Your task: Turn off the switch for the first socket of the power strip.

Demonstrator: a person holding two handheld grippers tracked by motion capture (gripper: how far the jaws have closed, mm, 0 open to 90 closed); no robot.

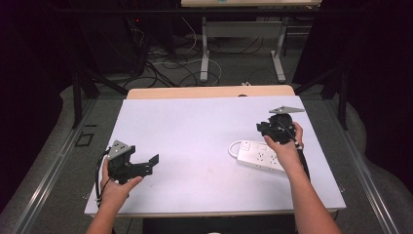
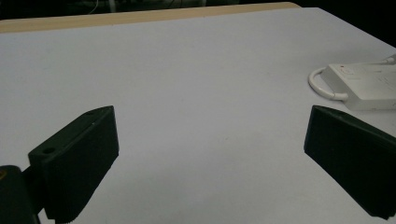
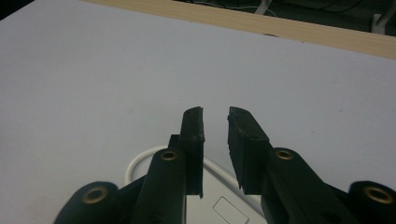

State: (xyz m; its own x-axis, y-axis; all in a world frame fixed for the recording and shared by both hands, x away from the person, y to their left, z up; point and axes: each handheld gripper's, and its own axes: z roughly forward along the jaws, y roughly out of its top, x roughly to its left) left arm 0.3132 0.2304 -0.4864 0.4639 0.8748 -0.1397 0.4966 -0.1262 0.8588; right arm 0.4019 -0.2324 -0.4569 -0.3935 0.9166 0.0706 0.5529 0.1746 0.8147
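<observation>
A white power strip (image 1: 258,157) lies flat on the right part of the white table top (image 1: 195,122), its cable looped at its left end. My right gripper (image 1: 260,129) hovers over the strip's far left end. In the right gripper view its jaws (image 3: 215,114) stand almost together with a thin gap and nothing between them, and the strip (image 3: 224,210) lies below. My left gripper (image 1: 148,165) is near the front left corner, wide open and empty. In the left gripper view (image 2: 210,121) the strip (image 2: 369,86) lies at the right, beyond the jaws.
A wooden strip (image 1: 209,91) runs along the table's far edge. Beyond it stand another table's legs (image 1: 204,53) among cables on the floor. Black frame struts (image 1: 78,92) flank the table on both sides.
</observation>
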